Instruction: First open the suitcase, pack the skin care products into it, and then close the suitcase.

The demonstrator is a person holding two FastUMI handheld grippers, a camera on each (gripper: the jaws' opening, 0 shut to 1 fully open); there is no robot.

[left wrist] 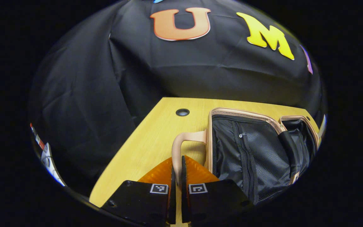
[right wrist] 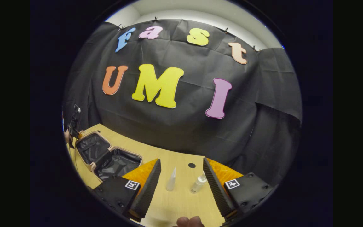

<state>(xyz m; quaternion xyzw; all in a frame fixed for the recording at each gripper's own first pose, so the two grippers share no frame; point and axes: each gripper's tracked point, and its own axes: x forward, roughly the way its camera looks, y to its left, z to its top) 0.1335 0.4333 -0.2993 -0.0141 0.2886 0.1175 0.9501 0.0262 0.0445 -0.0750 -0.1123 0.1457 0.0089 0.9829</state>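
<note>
The pink suitcase (left wrist: 250,151) lies open on the wooden table, its black lining showing in both halves. My left gripper (left wrist: 177,176) is shut on the suitcase's pink handle (left wrist: 184,142), which runs between the two fingers. In the right gripper view the open suitcase (right wrist: 106,156) sits at the far left, with the other gripper (right wrist: 72,124) at its far end. My right gripper (right wrist: 181,179) is open above the table. Between and beyond its fingers stand a slim white bottle (right wrist: 171,179) and a clear bottle (right wrist: 198,183), both apart from the fingers.
The wooden table (right wrist: 181,201) has a round cable hole (left wrist: 182,112) near its back edge, seen also as a hole (right wrist: 192,165) past the bottles. A person's fingertips (right wrist: 189,221) show at the bottom of the right gripper view. Black cloth walls the booth.
</note>
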